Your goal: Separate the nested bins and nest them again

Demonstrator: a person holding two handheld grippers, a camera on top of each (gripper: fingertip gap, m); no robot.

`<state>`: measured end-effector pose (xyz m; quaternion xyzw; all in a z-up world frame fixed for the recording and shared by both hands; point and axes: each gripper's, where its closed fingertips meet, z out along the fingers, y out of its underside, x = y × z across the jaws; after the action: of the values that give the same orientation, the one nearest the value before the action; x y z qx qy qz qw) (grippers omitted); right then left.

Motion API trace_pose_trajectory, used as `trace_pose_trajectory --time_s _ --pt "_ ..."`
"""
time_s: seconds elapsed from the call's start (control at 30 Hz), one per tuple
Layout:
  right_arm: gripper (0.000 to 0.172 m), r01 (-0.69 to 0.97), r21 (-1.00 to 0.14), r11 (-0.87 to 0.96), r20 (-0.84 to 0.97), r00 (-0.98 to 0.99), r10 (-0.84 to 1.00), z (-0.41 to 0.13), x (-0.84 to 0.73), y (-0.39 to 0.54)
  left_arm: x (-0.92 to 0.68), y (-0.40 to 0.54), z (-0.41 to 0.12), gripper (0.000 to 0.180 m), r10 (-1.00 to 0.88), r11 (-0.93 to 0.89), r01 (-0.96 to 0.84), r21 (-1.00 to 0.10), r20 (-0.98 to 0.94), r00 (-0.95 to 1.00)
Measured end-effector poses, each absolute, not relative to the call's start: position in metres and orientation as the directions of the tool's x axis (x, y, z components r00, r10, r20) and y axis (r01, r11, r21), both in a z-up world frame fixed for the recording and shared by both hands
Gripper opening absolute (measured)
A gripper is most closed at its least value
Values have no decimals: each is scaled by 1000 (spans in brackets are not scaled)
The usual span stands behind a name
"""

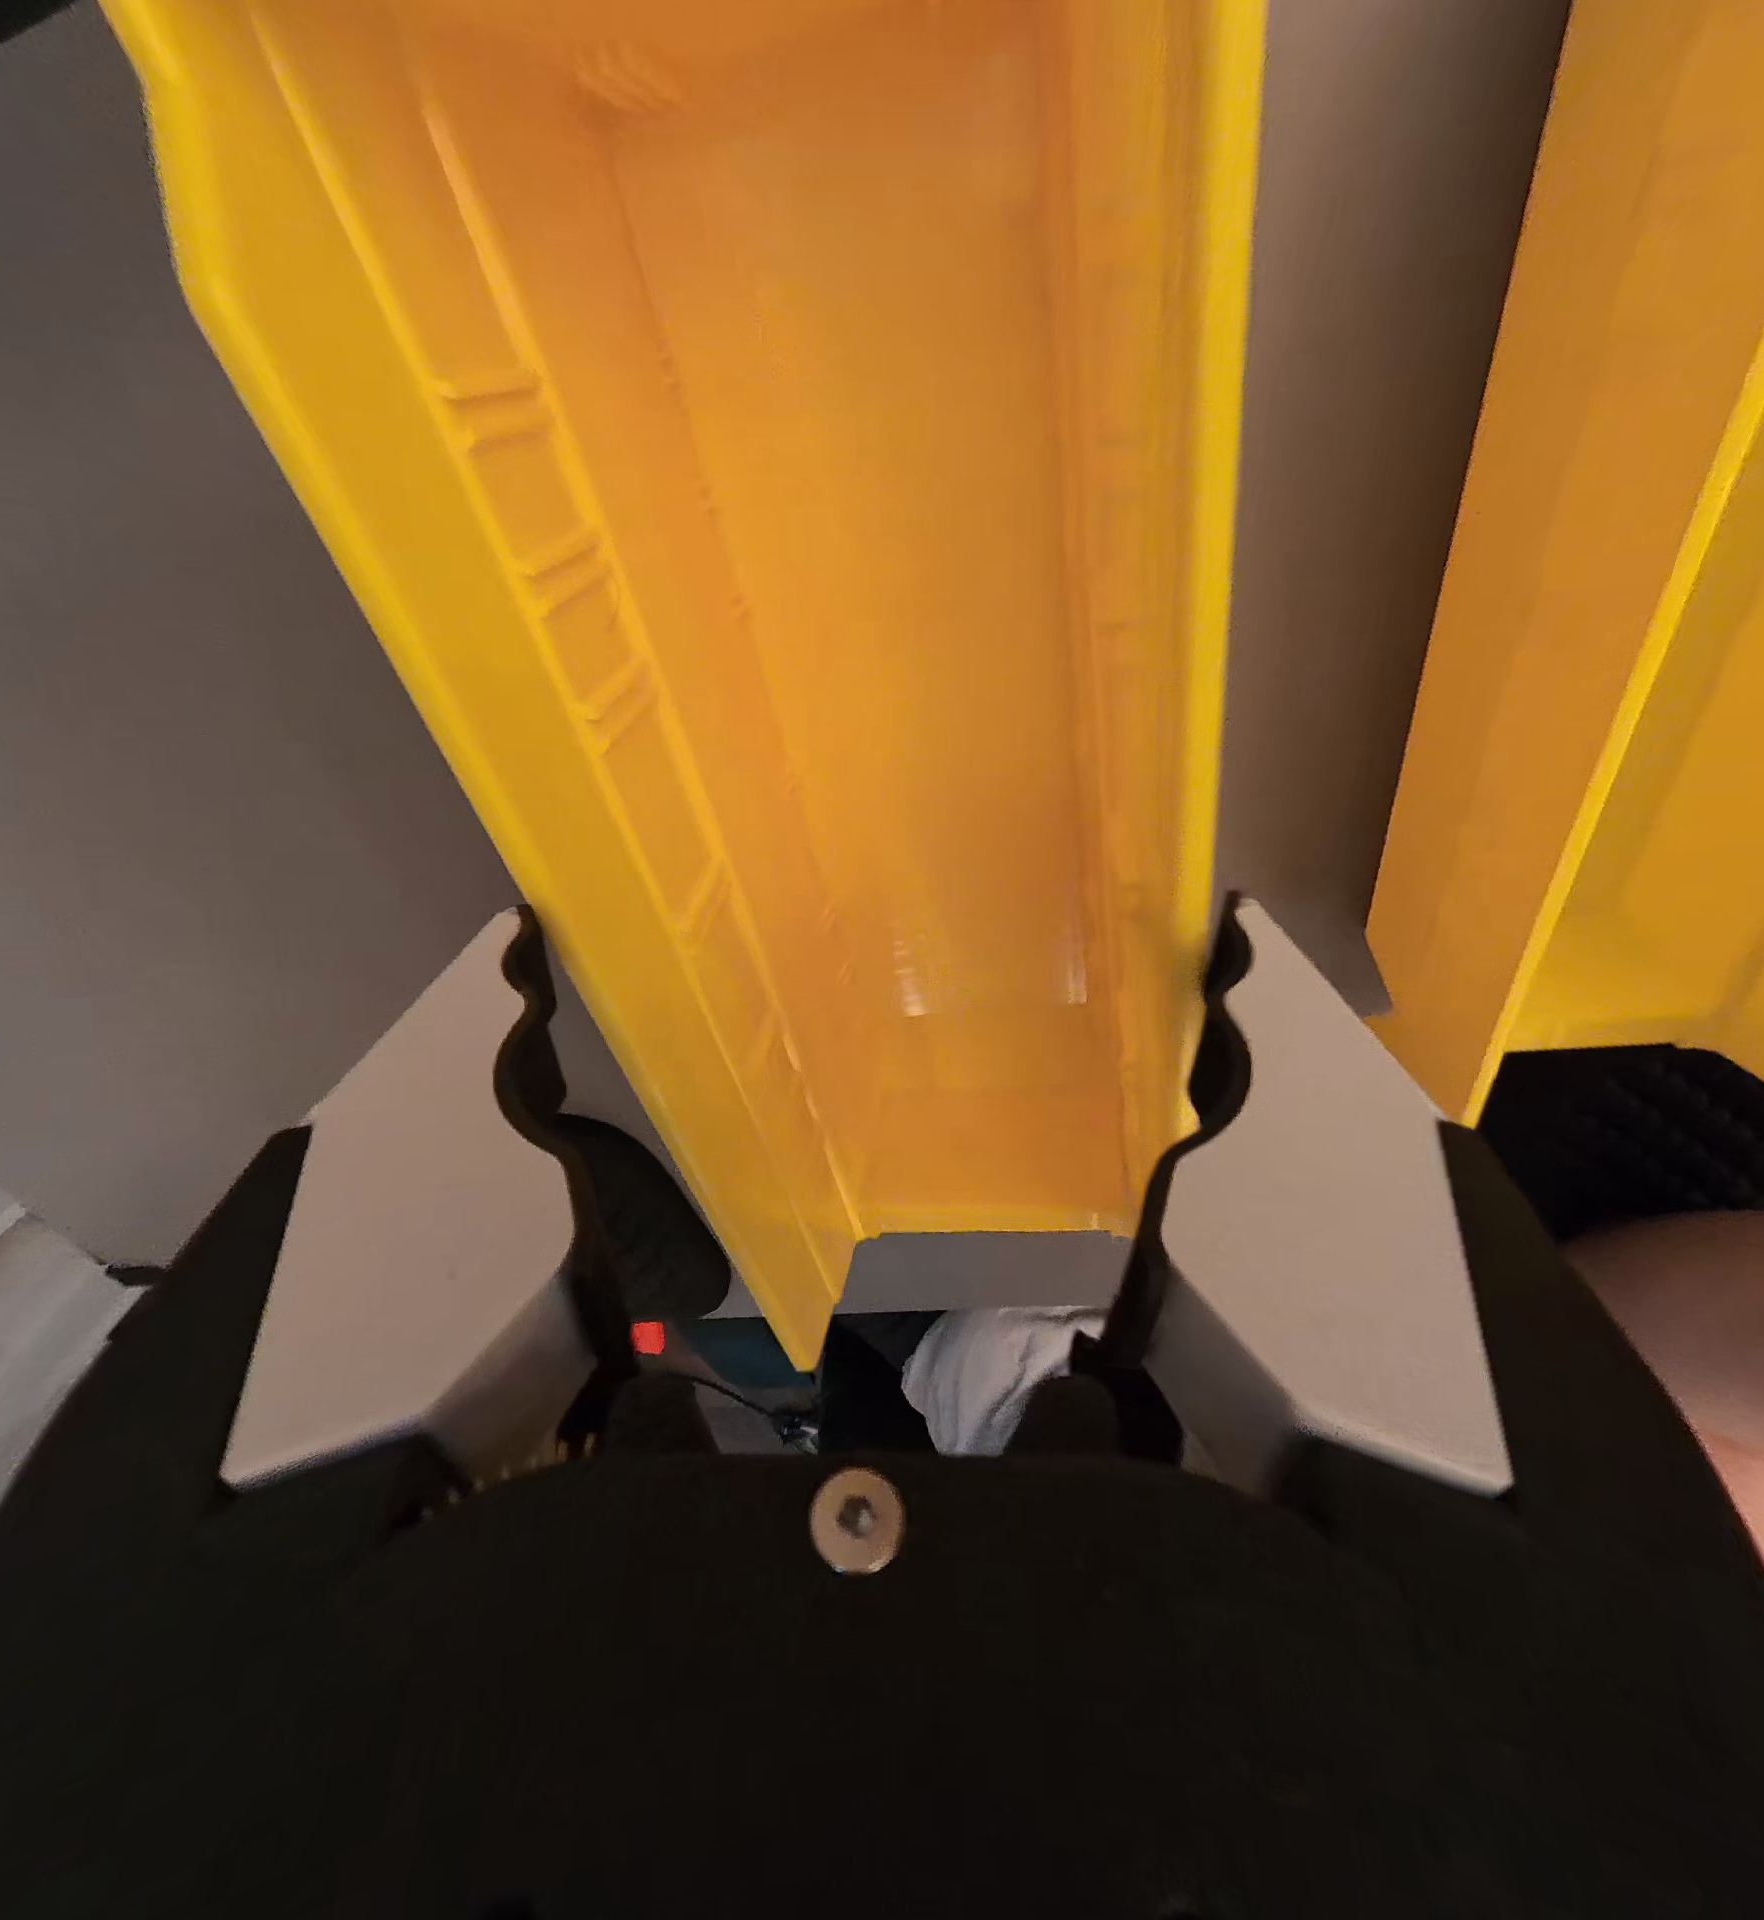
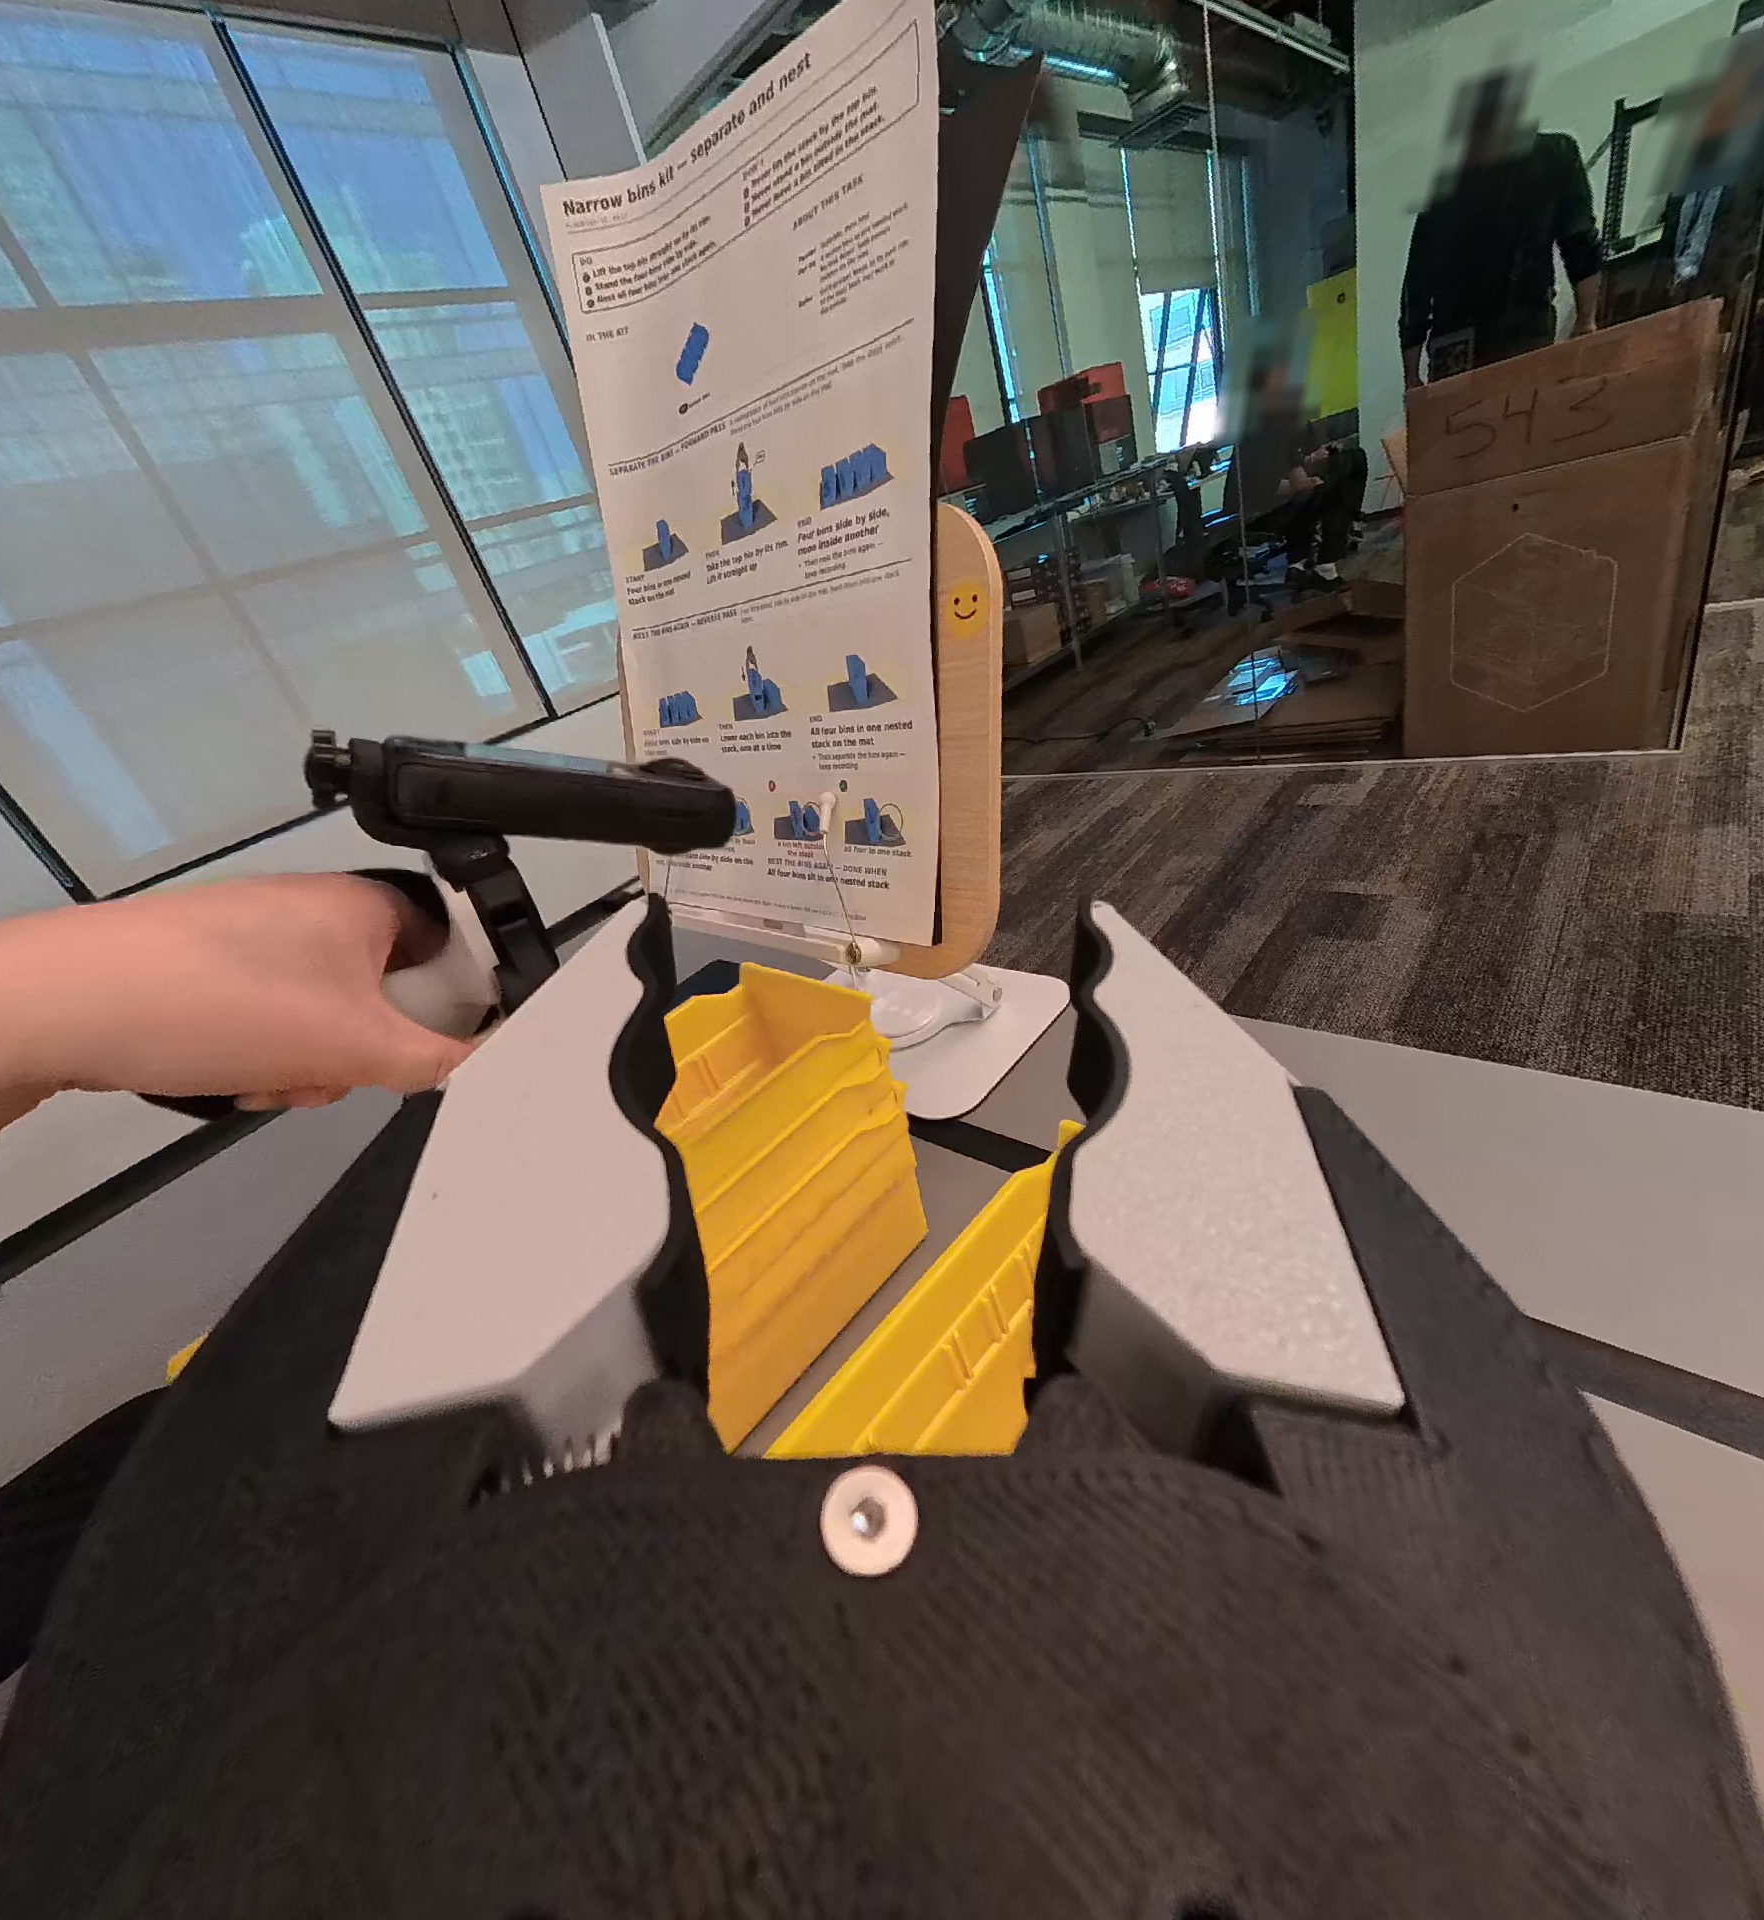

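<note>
**Bins partly apart, one framed between wide jaws**

Left gripper (image 1: 873, 1039) stands wide, its grey fingers with wavy black pads (image 1: 530, 1039) to either side of a long, narrow yellow plastic bin (image 1: 857, 623) whose open inside faces the camera. Its right pad lies against the bin's right rim; on the left a sliver of grey surface shows between pad and ribbed wall, so the bin looks framed rather than clamped. Just to the right, apart from it, runs the wall of a second yellow bin (image 1: 1626, 520).

Right gripper (image 2: 867, 1039) is also parted, with nothing pressed between its pads. Nearest below it lies one yellow ribbed bin (image 2: 945, 1340) on its own on the grey table (image 2: 1480, 1195); just beyond stands a stack of nested yellow bins (image 2: 795, 1143). To the left, a hand (image 2: 182, 997) grips the handle of the left tool, which carries a black camera (image 2: 525, 800). Farther off, a printed instruction sheet (image 2: 753, 468) leans on a wooden stand with a white base. Beyond the table are dark patterned carpet, a brown cardboard box (image 2: 1553, 530) at far right and windows at far left.

Some bins are out and some nested, so I cannot tell whether separating or re-nesting is in hand. Next, the left jaws would likely need to close squarely on the framed bin's walls before it can be carried level, either onto the table or down into the stack
</note>
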<state>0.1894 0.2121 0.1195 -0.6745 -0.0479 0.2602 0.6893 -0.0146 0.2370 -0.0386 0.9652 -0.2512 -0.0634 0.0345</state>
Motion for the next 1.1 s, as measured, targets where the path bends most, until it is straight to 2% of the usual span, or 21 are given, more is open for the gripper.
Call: trace_pose_trajectory --time_s 0.2,0.33,0.47,1.1 --pt "77 -278 -959 -55 -274 862 427 117 184 213 -16 231 -55 138 -506 -859 -488 156 -109 856" --pt "76 -273 -960 -64 -273 858 435 116 179 215 -16 232 -52 125 -508 -858 -493 145 -99 855" --pt "76 -265 -962 -72 -269 859 436 114 177 216 -15 233 -50 120 -503 -861 -490 136 -78 861" --pt "75 -264 -961 -89 -275 851 448 111 172 218 -19 230 -37 116 -472 -876 -465 128 -29 881"
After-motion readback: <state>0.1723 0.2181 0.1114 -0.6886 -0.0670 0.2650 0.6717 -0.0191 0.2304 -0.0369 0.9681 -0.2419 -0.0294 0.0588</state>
